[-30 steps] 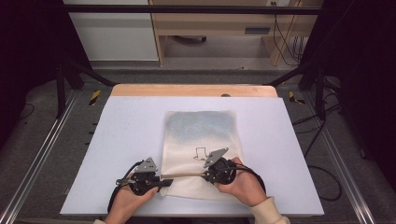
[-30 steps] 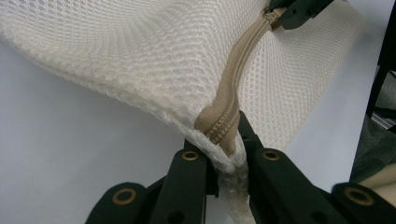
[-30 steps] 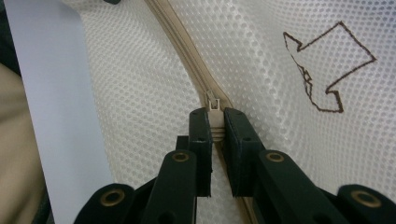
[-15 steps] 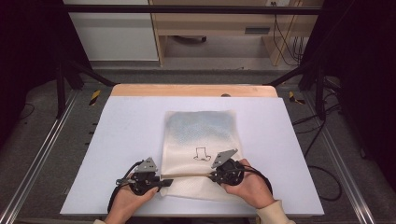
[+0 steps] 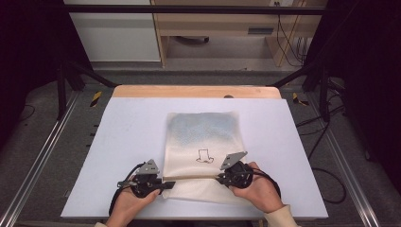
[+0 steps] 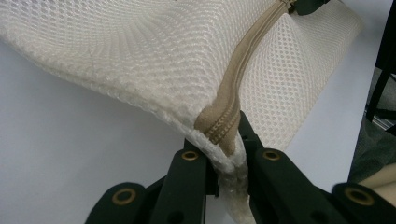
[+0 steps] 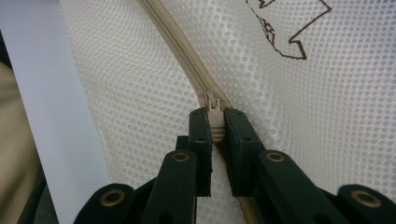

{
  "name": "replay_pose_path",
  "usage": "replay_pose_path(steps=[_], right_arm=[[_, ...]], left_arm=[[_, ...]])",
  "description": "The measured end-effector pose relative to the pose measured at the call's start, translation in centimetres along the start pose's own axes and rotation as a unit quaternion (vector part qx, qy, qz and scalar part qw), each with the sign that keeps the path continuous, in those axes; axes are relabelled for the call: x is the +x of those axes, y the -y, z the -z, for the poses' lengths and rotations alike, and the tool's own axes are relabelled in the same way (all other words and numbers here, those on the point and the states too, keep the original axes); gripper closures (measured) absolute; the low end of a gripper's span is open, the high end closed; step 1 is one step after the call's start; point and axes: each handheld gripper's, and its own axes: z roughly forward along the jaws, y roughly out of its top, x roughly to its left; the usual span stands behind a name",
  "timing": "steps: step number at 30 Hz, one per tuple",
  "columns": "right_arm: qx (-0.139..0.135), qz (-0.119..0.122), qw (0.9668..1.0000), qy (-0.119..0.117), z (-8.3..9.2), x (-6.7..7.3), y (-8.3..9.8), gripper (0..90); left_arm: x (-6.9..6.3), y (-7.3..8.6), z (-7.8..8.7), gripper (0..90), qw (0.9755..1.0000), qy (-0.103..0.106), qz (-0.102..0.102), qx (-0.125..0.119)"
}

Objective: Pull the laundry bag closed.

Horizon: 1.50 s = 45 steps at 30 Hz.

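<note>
While the mesh bag lies flat on the white table, near the middle and toward the person's edge, both grippers hold it along its zipper line. This bag is cream-white, made of an open honeycomb net, roughly rectangular, with a bluish tint showing through its far half. A small dark outline drawing sits on its upper face, just beyond the zipper. That zipper is a beige tape running across the bag near the person's end.

Left gripper: jaws are closed tight on the bag's left corner, where the zipper tape ends. In the left gripper view the net and the tape end are bunched and lifted slightly between the black fingers.

Right gripper: jaws are closed on the zipper pull, a pale tab pinched upright between the two pads. The slider sits just ahead of them on the tape.

Between the two grippers the zipper runs straight and taut. A hand wraps each gripper from the near edge of the table.
</note>
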Motion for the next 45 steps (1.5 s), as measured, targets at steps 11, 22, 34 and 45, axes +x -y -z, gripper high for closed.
replay_pose_path(steps=[11,22,34,45], right_arm=[[-0.006,-0.016,0.9998,0.007,0.8,-0.5,0.9,82.2],[-0.012,-0.021,0.9996,0.012,1.5,-1.0,1.6,82.2],[-0.013,-0.032,0.9992,0.019,2.2,-1.3,2.4,82.2],[-0.015,-0.035,0.9990,0.021,2.5,-1.5,3.0,82.2]], left_arm=[[0.0,0.0,0.0,85.4,1.0000,-0.001,-0.001,-0.001],[0.0,0.0,0.1,85.3,1.0000,0.001,0.002,-0.004],[0.1,-0.1,0.2,85.3,1.0000,0.000,0.002,-0.005],[0.0,-0.1,0.2,85.3,1.0000,-0.001,0.000,-0.005]])
